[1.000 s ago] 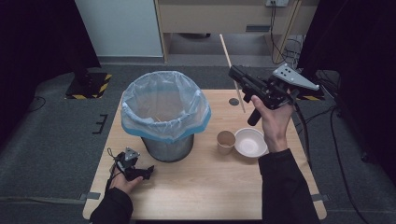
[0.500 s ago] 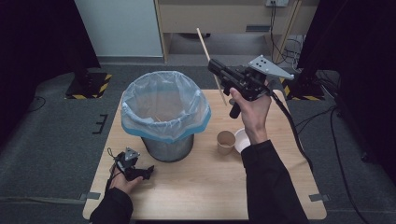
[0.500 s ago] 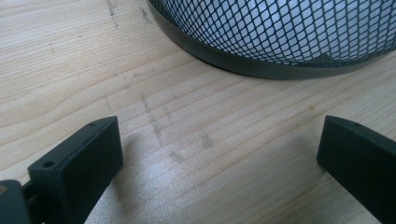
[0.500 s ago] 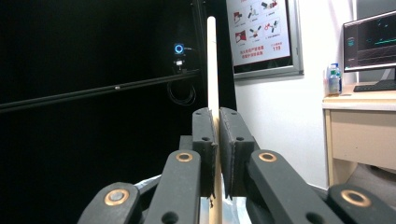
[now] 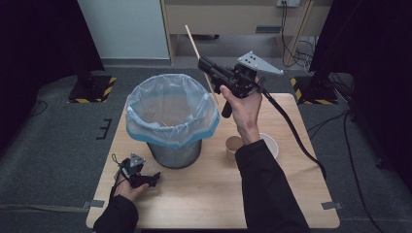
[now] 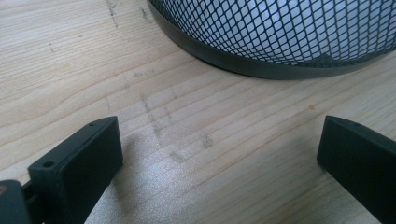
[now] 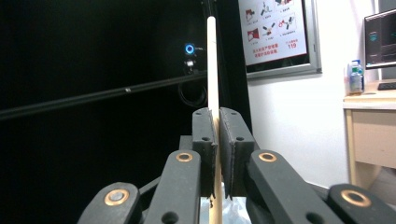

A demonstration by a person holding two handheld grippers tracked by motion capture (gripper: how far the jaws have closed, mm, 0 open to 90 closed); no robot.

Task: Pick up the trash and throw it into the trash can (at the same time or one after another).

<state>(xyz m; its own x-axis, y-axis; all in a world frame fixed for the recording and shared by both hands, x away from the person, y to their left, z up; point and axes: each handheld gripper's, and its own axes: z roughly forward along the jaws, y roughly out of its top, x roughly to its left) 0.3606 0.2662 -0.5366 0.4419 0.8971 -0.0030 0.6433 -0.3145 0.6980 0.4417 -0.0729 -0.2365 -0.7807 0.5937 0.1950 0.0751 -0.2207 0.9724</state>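
Step in hand: carrying a chopstick [image 5: 200,54] to the bin [image 5: 171,116]; the right claw [image 5: 206,65] is clamped on it, jaws pinched tight about the stick's lower part, the stick rising steeply above the jaws and a short end hanging below them; in the right gripper view the chopstick [image 7: 212,70] stands upright between the black pads; the claw is raised above the table [image 5: 209,189], just beside the bin's far right rim, not yet over the opening. Next move, by judgement: bring the claw across until the stick's lower end is over the bag, then part the jaws; the stick is long and may catch the rim or tip outward. Left claw [image 5: 141,177]: wide, holding nothing, resting low on the table, the bin's mesh wall [image 6: 299,32] just ahead of it. Containers: bin lined with a pale blue bag [image 5: 145,131], a thin stick-like item seemingly inside; a paper cup [image 5: 233,144] below the right claw, contents brownish, unclear; a white bowl [image 5: 270,144] beside the cup, partly hidden by the forearm.
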